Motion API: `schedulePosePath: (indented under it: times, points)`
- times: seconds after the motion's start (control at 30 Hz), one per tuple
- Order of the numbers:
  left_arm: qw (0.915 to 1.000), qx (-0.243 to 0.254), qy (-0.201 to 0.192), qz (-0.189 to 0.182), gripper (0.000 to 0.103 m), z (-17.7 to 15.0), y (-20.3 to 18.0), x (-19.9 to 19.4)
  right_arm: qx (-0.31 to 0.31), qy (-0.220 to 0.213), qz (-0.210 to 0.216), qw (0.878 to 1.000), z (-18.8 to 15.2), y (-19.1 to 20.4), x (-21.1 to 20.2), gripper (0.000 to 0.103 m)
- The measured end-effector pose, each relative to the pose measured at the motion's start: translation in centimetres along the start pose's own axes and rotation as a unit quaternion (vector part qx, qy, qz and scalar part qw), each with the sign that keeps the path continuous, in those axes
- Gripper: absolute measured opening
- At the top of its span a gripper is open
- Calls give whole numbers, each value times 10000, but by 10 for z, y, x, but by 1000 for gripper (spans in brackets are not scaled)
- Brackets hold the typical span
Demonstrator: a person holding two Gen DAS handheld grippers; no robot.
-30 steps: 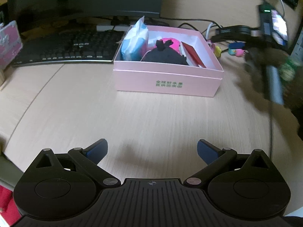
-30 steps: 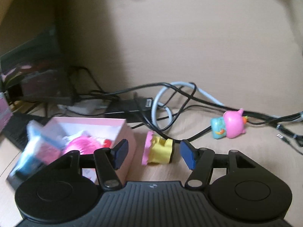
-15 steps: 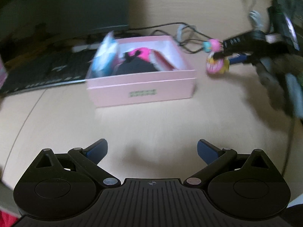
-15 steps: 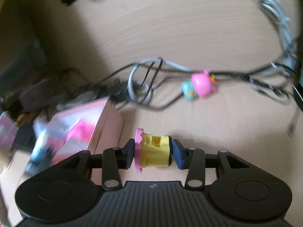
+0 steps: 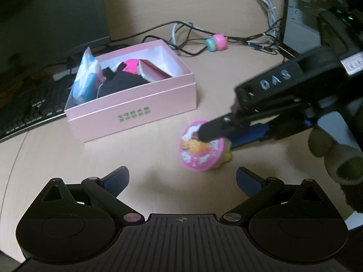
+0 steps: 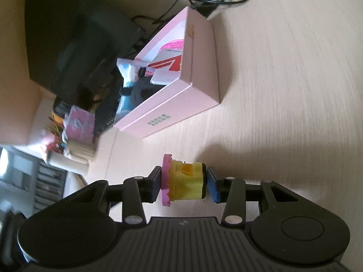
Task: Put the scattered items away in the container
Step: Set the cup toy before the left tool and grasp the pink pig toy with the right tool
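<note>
The right gripper (image 6: pixel 183 182) pinches the yellow-and-pink toy (image 6: pixel 181 181), the pink box (image 6: pixel 199 77) lying at its 12 o'clock, while the left gripper (image 5: pixel 181 178) stands spread and empty.

Right of the pink box (image 5: pixel 136 104), the right gripper (image 5: pixel 215 136) clamps a pink-and-yellow toy (image 5: pixel 202 149); the left gripper (image 5: pixel 181 176) gapes empty nearer the camera.

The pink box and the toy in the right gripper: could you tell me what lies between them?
Only bare desk. In the left wrist view, nothing sits between the pink box and the pink-and-yellow toy clamped in the right gripper. The right wrist view agrees.
</note>
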State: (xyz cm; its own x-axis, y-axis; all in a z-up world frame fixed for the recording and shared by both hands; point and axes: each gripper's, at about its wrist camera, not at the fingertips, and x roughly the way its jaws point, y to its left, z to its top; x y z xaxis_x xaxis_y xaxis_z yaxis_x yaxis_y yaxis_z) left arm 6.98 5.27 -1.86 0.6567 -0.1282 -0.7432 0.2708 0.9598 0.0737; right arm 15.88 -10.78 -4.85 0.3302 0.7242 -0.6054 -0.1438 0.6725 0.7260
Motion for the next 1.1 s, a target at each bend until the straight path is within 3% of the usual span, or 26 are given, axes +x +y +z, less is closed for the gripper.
schedulePosePath:
  times: [0.33, 0.43, 0.53, 0.67, 0.8, 0.87, 1.03, 1.1]
  points:
    - [9997, 51, -12, -237, 103, 11, -11, 13, -141, -602, -644, 9960, 1, -23, -44, 54]
    - [9994, 177, 4, -287, 103, 15, -19, 19, -181, -884, -812, 9926, 4, -31, -64, 65]
    - [9994, 239, 56, -228, 103, 17, -23, 23, -597, -1208, -1279, 9826, 12, -28, -75, 71]
    - [9994, 92, 244, -217, 103, 18, -20, 24, -1463, -1551, -2213, 9516, 31, -25, -79, 84]
    - [9959, -686, 495, -321, 103, 20, 1, 19, -2237, -1944, -2908, 9098, 63, -23, -64, 94]
    - [9931, -1031, 523, -223, 103, 18, 11, 13, -2444, -2091, -3177, 8920, 86, -23, -47, 95]
    - [9872, -1473, 528, 304, 103, 4, 24, -7, -2756, -2454, -3374, 8660, 148, -31, -1, 94]
    - [9828, -1654, 632, 521, 103, -3, 30, -14, -2769, -2503, -3418, 8625, 174, -36, 17, 94]
